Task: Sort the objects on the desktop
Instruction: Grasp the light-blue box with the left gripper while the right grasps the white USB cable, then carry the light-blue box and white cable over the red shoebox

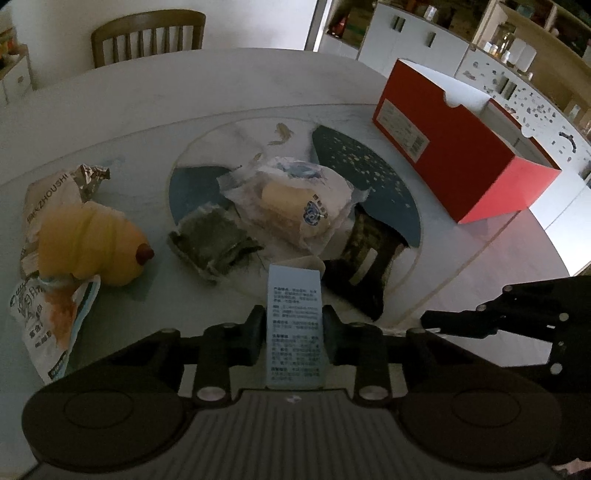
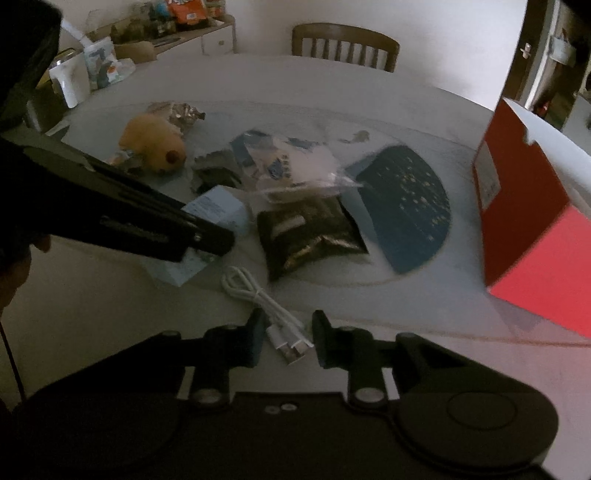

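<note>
We have the left gripper (image 1: 294, 325) closed on a pale blue printed carton (image 1: 294, 325), both pads pressing its long sides so it stands upright between them, ready, we judge, to be carried to the open red cardboard box (image 1: 461, 155) at the far right. Our right gripper (image 2: 289, 338) straddles the plug end of a coiled white cable (image 2: 266, 299) near the table edge; the jaws are narrow, yet we cannot tell whether the pads actually press the plugs. The rest waits in a loose cluster further in: a yellow plush toy (image 1: 90, 243) on the left, a clear-wrapped bun (image 1: 295, 206) in the middle, a dark foil packet (image 2: 310, 236) nearer us. Everything lies on a round pale table (image 1: 221, 85) with a blue-patterned glass turntable (image 1: 369, 173); a wooden chair (image 1: 147, 35) stands at the far side, white cabinets (image 1: 413, 40) beyond in dim light.
</note>
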`<state>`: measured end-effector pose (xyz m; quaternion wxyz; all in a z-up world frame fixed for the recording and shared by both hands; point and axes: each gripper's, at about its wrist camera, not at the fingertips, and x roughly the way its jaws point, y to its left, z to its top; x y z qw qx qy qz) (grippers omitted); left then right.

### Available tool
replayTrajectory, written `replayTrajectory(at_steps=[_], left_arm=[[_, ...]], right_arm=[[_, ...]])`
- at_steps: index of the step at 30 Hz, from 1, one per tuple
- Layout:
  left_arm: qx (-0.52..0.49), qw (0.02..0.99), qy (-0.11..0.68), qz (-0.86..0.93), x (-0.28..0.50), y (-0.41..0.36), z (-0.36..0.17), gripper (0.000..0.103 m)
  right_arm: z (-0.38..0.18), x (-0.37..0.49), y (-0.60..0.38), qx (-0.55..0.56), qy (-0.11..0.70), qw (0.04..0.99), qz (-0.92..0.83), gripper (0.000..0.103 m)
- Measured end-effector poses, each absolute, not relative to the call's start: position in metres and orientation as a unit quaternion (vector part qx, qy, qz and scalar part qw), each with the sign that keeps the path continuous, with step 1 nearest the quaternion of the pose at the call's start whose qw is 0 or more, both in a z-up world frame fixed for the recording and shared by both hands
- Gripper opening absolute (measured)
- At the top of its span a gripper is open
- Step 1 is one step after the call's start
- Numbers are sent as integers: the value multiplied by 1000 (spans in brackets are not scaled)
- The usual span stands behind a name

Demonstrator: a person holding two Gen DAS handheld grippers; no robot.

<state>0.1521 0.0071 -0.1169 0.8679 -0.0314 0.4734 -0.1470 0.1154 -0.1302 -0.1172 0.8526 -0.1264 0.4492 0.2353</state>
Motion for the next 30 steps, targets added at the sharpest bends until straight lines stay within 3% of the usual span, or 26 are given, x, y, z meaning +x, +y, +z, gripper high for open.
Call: replayTrajectory(at_steps=[1,30], left_arm=[[-30,868,473,-148,151,7,-117,31],[-7,866,457,-205,134,-29,-68,29]], right_arm=[[-117,114,-132,-124,451,853,233,20],[-70,101,-185,-44,430,883,181,19]])
